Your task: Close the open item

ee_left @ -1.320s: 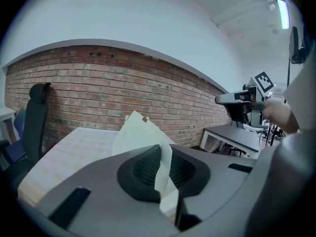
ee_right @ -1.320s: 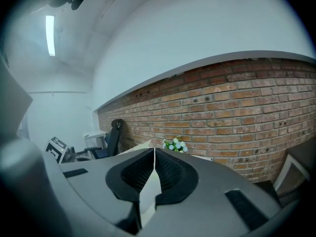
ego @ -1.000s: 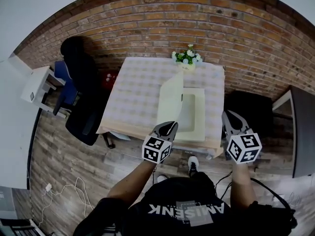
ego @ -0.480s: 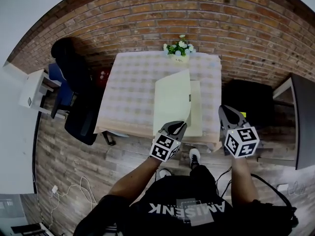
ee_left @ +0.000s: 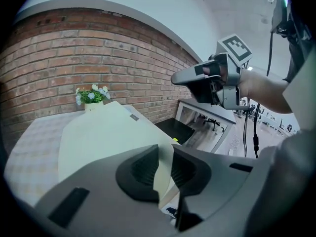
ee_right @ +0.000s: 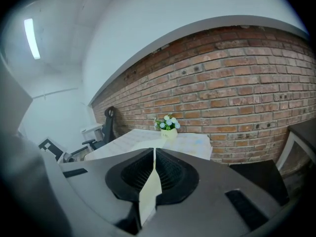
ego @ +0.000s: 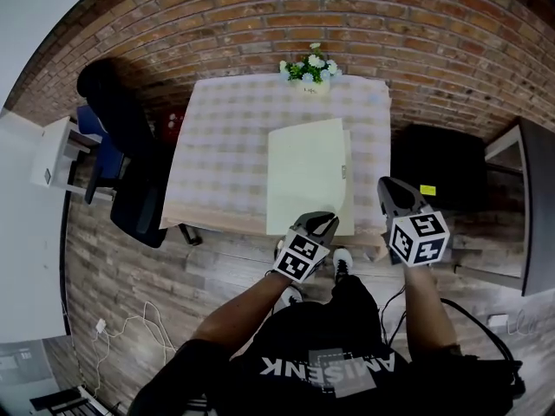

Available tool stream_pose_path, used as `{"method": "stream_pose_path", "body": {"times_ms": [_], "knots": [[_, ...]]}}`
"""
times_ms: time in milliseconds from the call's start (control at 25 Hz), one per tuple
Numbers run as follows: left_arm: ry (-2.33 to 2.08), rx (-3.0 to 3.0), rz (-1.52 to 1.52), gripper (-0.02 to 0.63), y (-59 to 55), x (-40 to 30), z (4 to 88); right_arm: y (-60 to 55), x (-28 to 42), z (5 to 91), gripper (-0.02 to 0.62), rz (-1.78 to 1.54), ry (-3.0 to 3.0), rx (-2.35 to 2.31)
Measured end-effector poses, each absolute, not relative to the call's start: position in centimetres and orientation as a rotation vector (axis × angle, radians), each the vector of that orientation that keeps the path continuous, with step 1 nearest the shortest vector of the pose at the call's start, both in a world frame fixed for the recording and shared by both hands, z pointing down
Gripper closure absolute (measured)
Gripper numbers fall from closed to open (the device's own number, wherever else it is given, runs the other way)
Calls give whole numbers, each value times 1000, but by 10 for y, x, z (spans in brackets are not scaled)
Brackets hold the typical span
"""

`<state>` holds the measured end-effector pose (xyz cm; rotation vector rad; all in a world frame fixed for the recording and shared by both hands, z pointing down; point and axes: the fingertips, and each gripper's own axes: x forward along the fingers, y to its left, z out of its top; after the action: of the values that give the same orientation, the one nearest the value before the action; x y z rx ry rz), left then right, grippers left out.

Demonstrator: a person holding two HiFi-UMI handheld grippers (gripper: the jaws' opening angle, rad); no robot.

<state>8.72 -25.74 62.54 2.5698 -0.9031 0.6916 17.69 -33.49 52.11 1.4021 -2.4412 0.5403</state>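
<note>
A flat pale cream box [ego: 308,176] lies on the checked table [ego: 225,146], its lid [ee_left: 98,132] down almost flat on the base. My left gripper [ego: 323,219] is at the lid's near edge. In the left gripper view the lid's thin edge runs between the left gripper's [ee_left: 165,167] black pads. Its jaws have just been opening, and a slight gap shows on either side of the edge. My right gripper [ego: 388,189] hangs shut off the table's near right corner, clear of the box. From the left it appears as the right gripper [ee_left: 180,78] in mid air.
A small pot of flowers [ego: 308,68] stands at the table's far edge against the brick wall. A black office chair [ego: 121,146] is left of the table and a black low cabinet [ego: 438,167] is right of it. The person's shoes [ego: 340,263] are under the near edge.
The lid has swung from nearly upright down to almost flat on the box. My left gripper went down with its edge. My right gripper sank a little beside the table.
</note>
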Motion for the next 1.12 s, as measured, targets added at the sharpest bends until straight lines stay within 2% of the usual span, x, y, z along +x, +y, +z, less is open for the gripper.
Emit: {"method": "stream_pose_path", "body": {"times_ms": [760, 840, 920, 1120], "knots": [[-813, 2486, 797, 546, -258, 112, 683, -379, 154, 628, 548, 709, -2346, 1212], [-795, 2476, 811, 541, -256, 114, 686, -383, 149, 639, 534, 724, -2336, 1188], [-779, 2475, 818, 536, -256, 115, 689, -386, 145, 649, 476, 743, -2327, 1170], [-755, 2474, 835, 524, -255, 117, 693, -392, 136, 670, 472, 777, -2303, 1130]]}}
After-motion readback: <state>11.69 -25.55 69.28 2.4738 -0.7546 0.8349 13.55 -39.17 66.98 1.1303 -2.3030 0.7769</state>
